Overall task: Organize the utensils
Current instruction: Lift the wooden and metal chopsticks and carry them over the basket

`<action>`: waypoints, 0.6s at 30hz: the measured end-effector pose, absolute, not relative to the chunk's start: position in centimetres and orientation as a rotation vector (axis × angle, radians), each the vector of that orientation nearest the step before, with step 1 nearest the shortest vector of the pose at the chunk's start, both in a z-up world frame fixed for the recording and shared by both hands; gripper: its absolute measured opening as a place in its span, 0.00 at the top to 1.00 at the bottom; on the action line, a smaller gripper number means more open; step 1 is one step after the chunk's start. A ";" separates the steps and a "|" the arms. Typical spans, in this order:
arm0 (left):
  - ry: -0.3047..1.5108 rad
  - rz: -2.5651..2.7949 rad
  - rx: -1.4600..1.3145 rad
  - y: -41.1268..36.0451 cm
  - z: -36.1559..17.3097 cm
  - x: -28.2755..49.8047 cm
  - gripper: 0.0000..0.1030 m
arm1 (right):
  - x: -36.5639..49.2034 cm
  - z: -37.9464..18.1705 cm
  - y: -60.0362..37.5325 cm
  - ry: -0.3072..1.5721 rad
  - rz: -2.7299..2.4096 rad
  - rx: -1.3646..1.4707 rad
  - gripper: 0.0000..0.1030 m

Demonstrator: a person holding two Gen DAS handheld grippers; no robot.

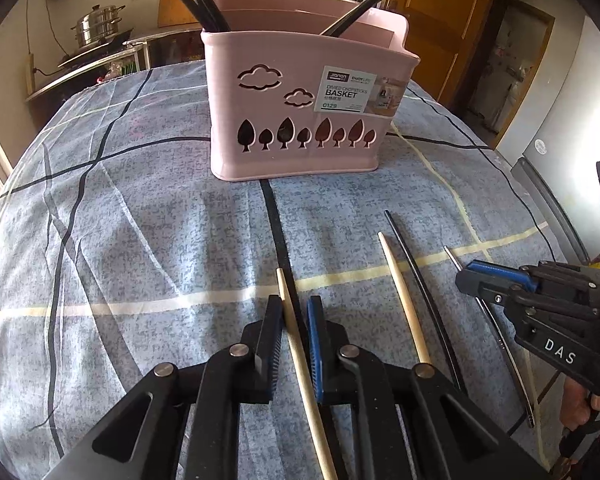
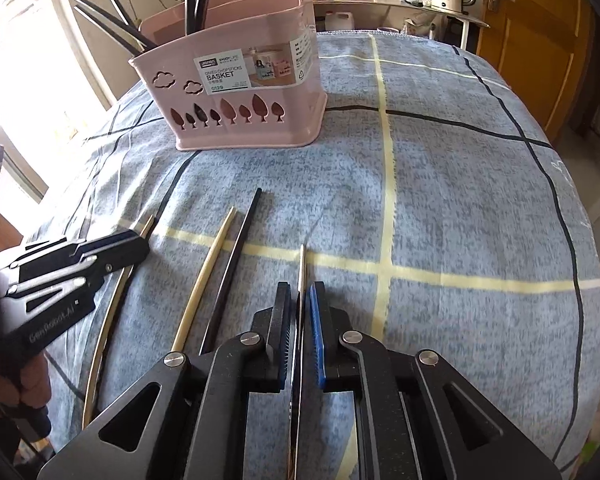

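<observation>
The left gripper has its jaws drawn in around a wooden chopstick, pads close on either side, though contact on the right pad is hard to confirm. The right gripper likewise brackets a thin metal chopstick, jaws nearly closed on it.

The checked tablecloth carries everything. The pink chopstick basket stands upright at the far side, dark utensils already leaning in its compartments, so it is likely the destination. Between the grippers lie a second wooden chopstick and a black chopstick, side by side, likely next.
</observation>
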State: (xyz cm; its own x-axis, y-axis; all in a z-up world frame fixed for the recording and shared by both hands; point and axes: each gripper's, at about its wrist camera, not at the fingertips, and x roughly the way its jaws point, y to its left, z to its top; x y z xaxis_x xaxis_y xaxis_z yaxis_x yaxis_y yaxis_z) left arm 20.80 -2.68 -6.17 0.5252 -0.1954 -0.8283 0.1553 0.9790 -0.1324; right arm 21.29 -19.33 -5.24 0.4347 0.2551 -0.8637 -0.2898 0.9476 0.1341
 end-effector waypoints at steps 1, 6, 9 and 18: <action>0.996 -0.207 -0.033 -2.9 -6.2 20.9 0.88 | 21.6 -5.3 -19.3 1.072 0.340 -0.030 0.91; 0.991 -0.206 0.017 -4.1 -6.0 21.3 0.88 | 22.0 -5.3 -19.0 1.079 0.339 -0.040 0.96; 1.006 -0.220 -0.012 -4.0 -5.9 21.6 0.95 | 22.1 -5.1 -19.0 1.084 0.347 -0.036 0.96; 0.934 -0.253 -0.051 -3.3 -2.5 21.0 0.95 | 21.5 -1.1 -19.7 0.979 0.381 0.023 0.96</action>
State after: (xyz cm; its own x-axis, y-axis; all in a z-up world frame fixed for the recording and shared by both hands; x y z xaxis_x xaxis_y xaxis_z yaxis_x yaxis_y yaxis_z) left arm 21.00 -3.34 -2.49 0.5671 -0.2373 -0.7888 0.1929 0.9692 -0.1529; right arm 21.52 -19.72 -1.06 0.4973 0.3248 -0.8045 -0.3044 0.9336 0.1888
